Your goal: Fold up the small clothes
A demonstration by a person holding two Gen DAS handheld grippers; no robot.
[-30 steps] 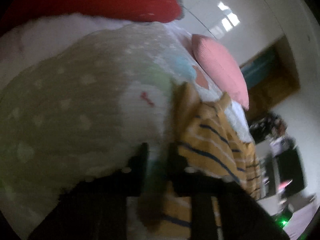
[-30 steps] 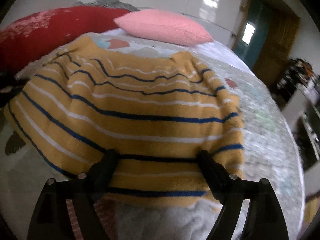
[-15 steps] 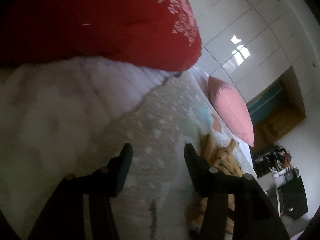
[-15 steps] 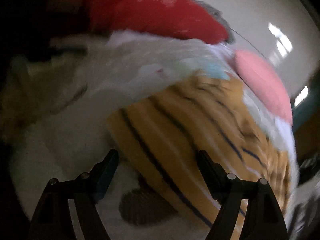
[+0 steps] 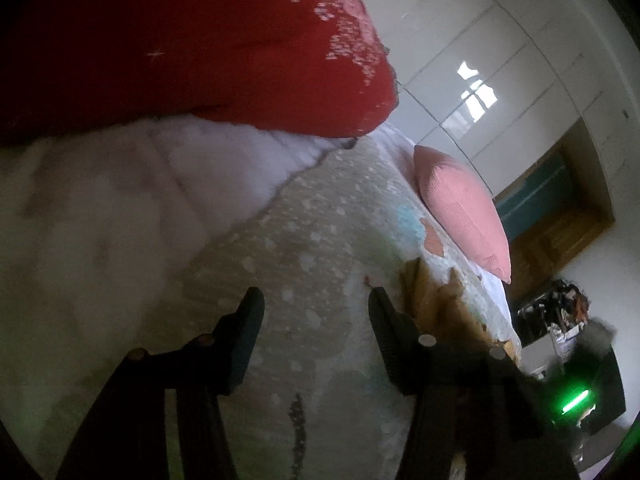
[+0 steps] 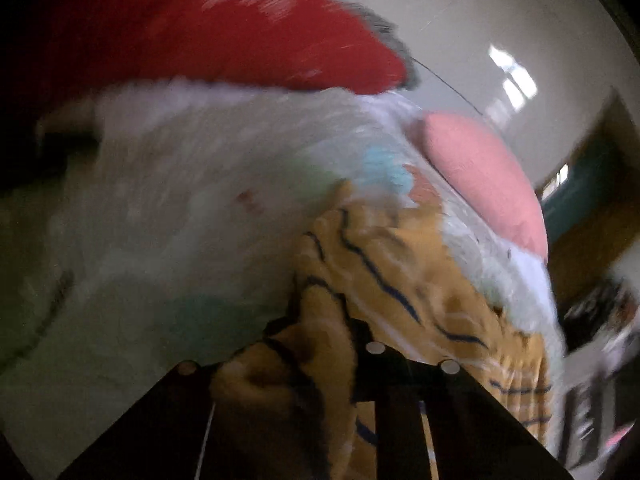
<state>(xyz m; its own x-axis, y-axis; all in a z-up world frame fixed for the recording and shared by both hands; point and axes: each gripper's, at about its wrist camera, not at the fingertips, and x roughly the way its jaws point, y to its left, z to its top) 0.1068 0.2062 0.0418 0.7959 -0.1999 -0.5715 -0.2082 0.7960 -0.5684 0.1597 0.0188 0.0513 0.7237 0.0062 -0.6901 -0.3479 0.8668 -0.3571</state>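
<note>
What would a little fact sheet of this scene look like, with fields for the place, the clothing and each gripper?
place: bed with a pale patterned blanket
clothing: yellow sweater with dark blue stripes, bunched up
left gripper: open, nothing between its fingers, blanket below
right gripper: shut on a fold of the sweater
pillows: red pillow and pink pillow at the far end
image quality: right wrist view blurred

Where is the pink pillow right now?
The pink pillow lies at the far end of the bed, on the right in both wrist views, beyond the yellow striped sweater and right of the red pillow.
</note>
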